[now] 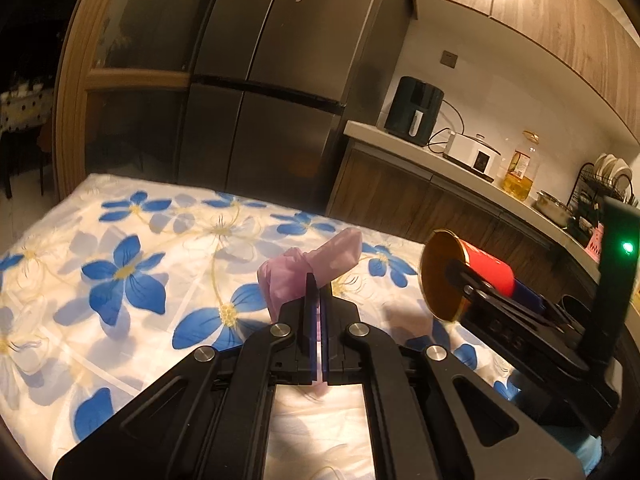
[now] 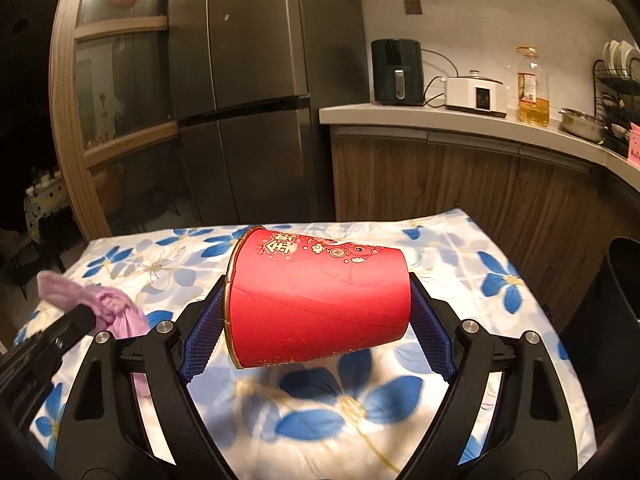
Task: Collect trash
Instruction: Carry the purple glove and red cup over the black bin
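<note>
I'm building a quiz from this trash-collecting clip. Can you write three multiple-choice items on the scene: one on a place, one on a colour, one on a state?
1. Where is the air fryer?
A. on the counter
B. on the table
C. on the floor

2. What colour are the flowers on the tablecloth?
A. green
B. blue
C. red

3. How is the red paper cup?
A. standing upright on the table
B. crushed flat
C. on its side between the fingers of the right gripper

Answers: 1 A, it stands beside the white cooker; 2 B, blue petals on white cloth; 3 C, its rim faces left, pads at both ends.
</note>
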The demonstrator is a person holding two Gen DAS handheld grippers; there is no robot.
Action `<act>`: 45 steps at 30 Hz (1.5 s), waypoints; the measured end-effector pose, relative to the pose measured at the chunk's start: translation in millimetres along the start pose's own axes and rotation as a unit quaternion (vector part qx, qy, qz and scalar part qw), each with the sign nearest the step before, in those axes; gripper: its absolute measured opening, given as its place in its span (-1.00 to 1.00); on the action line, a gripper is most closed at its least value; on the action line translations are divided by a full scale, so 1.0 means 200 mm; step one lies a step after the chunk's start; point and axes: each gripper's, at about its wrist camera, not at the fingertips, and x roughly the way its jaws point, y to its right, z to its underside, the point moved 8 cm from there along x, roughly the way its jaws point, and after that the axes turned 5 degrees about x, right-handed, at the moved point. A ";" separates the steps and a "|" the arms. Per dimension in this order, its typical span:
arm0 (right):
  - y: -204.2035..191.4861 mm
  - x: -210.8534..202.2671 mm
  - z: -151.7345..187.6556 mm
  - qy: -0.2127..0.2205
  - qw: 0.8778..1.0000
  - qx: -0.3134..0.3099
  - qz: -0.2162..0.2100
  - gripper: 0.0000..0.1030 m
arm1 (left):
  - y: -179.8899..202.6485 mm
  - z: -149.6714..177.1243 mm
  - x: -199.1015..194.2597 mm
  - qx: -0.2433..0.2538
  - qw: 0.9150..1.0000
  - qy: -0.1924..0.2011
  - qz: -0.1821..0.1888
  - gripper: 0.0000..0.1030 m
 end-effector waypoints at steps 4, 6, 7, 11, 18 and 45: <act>0.05 -0.14 -0.02 0.013 1.000 0.004 -0.005 0.62 | 0.05 -0.04 -0.06 0.013 1.000 0.011 0.000 -0.98; 0.08 -0.19 -0.04 0.019 1.000 0.005 -0.003 0.62 | 0.10 -0.05 -0.09 0.018 1.000 0.014 0.002 -0.98; 0.10 -0.23 -0.04 0.022 1.000 0.005 -0.002 0.62 | 0.12 -0.05 -0.10 0.019 1.000 0.013 0.004 -0.98; 0.18 -0.33 -0.06 0.032 0.999 0.008 0.005 0.62 | 0.22 -0.05 -0.12 0.025 0.999 0.010 0.018 -0.98; 0.38 -0.50 -0.06 0.048 0.998 0.019 0.029 0.62 | 0.48 -0.02 -0.14 0.052 0.997 0.005 0.049 -0.98; 1.76 -0.95 -0.18 0.106 0.965 0.114 0.210 0.62 | 2.03 -0.02 -0.02 0.176 0.947 0.019 0.267 -0.98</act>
